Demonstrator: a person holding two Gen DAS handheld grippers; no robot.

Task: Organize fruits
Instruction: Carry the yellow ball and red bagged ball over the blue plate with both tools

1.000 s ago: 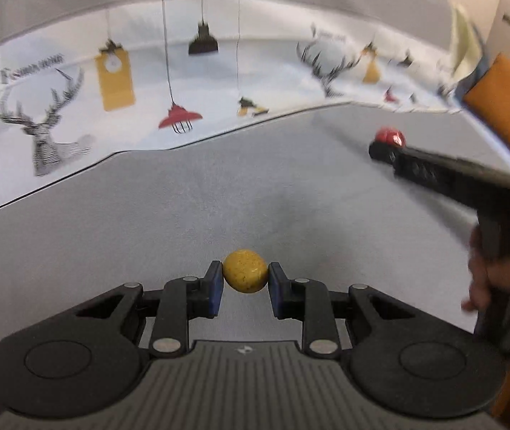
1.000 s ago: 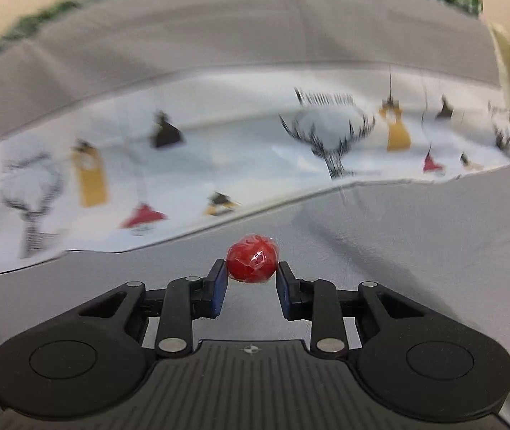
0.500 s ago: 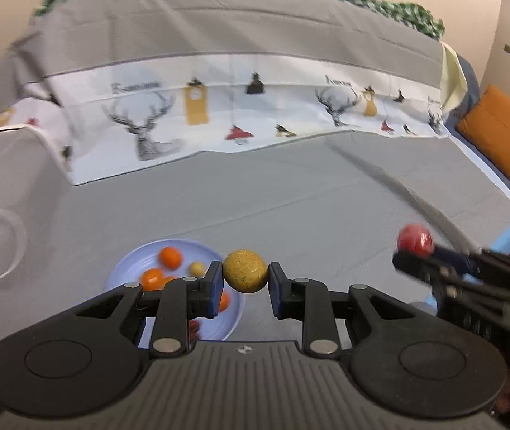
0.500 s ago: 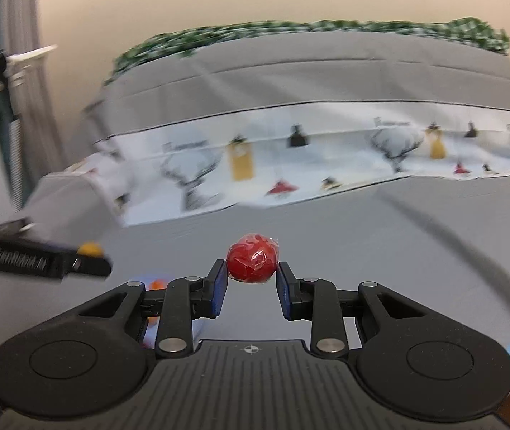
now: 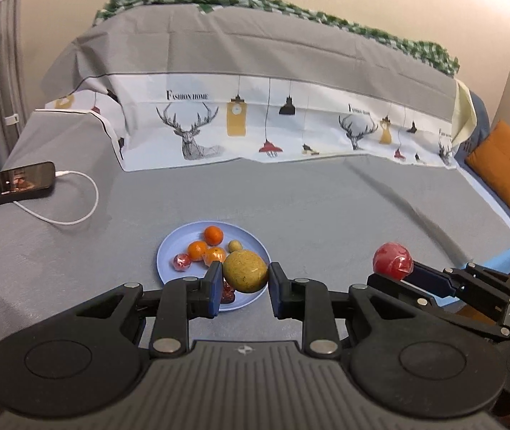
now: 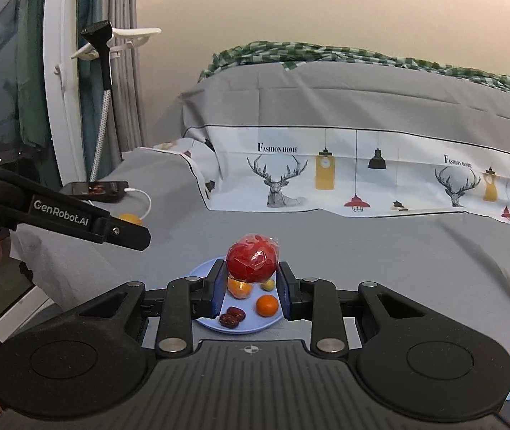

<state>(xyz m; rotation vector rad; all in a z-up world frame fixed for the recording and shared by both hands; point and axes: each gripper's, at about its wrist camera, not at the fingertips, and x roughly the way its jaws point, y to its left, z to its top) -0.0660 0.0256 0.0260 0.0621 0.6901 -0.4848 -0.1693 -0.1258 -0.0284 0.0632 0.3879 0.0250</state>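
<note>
Fruit clamped in each tool, yellow-brown round fruit [image 5: 246,271] left and red wrapped fruit [image 6: 252,258] right, could be rolled off the crowded blue plate [image 5: 168,251] if released high.

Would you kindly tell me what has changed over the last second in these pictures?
Both tools swung left across the grey bedspread toward the blue plate of fruit, which came into view. Unchanged: the left tool grips the yellow fruit, and the right tool grips the wrapped red fruit.

Fruits [image 5: 197,251] on plate [image 5: 168,247], phone [image 5: 11,184] left
</note>
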